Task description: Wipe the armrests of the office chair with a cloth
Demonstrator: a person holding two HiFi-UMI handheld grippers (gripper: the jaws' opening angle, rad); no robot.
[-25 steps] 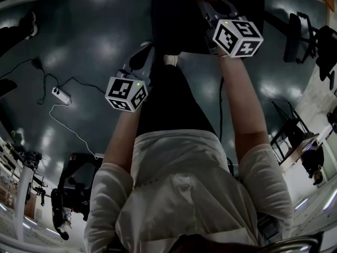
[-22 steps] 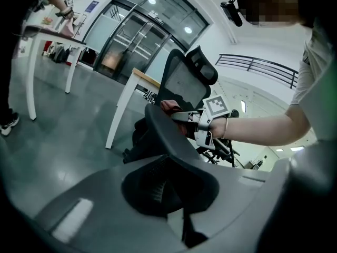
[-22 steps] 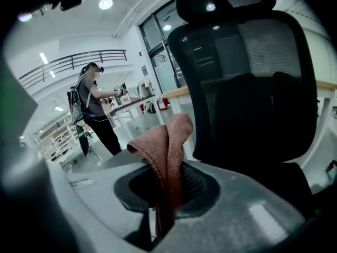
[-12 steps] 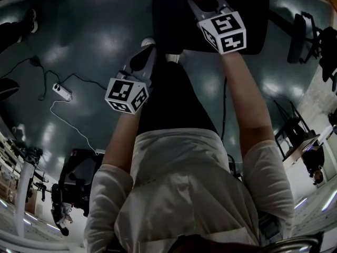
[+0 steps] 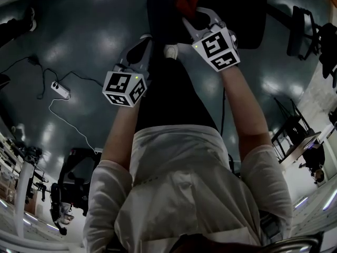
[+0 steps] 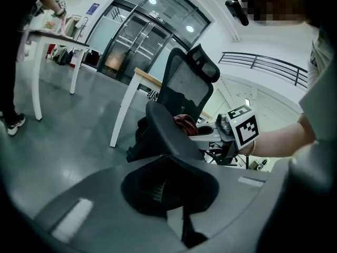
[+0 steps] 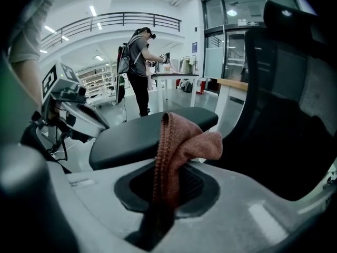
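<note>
Our right gripper (image 5: pixel 190 12) was clamped tight on the reddish cloth (image 7: pixel 179 141), held over the chair's armrest pad (image 7: pixel 152 133), apparently for wiping; left gripper (image 5: pixel 145 41) sat closed, empty, just left of it, perhaps steadying.

The person wears a white short-sleeved shirt (image 5: pixel 179 194) and black trousers (image 5: pixel 168 104); the grey left tool (image 5: pixel 143 45) and right tool (image 5: pixel 190 12) bear black-and-white marker cubes (image 5: pixel 125 88).

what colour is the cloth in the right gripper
The cloth is reddish brown, clearest in the right gripper view.
</note>
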